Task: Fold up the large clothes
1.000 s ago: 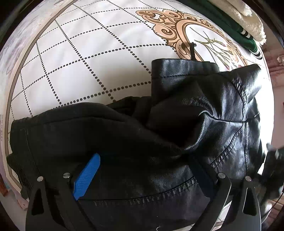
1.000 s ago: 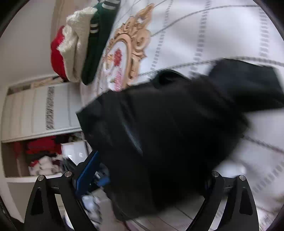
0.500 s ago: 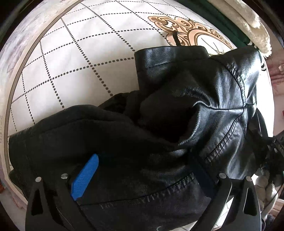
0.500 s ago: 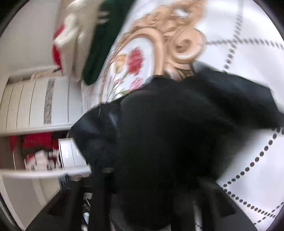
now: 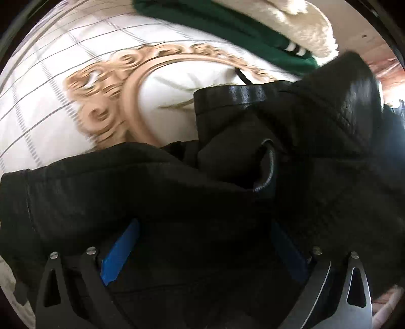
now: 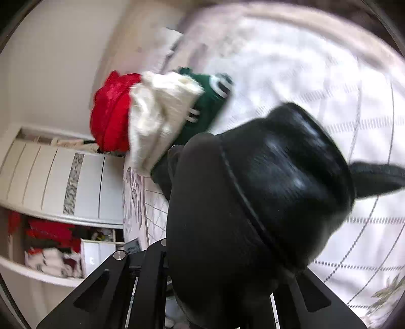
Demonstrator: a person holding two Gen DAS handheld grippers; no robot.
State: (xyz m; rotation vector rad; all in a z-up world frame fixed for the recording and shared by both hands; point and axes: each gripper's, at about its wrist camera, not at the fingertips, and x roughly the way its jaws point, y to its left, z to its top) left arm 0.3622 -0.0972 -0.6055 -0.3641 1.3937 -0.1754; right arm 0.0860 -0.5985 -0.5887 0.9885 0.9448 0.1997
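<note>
On the white bedspread, printed with a dotted grid and a gold scroll medallion, lies the black leather jacket, bunched into deep folds and covering the near side of the medallion. Beyond the medallion, at the far edge of the bed, sits a pile of folded clothes: a green garment with white stripes under a cream fleece, and in the right wrist view a red garment lies against the cream one on the side away from the jacket. The left gripper points steeply down into the jacket; its fingers, blue pads showing, stand wide apart with the black fabric heaped between and over them, and the pads do not visibly press it. The right gripper has just been closing its fingers, and they are now clenched on a fold of the jacket, which bulges up in front of the lens and hangs clear of the bedspread, one dark flap sticking out sideways. Left of the jacket in that view, past the bed edge, stands a white wardrobe with an open shelf of red and white clothes
</note>
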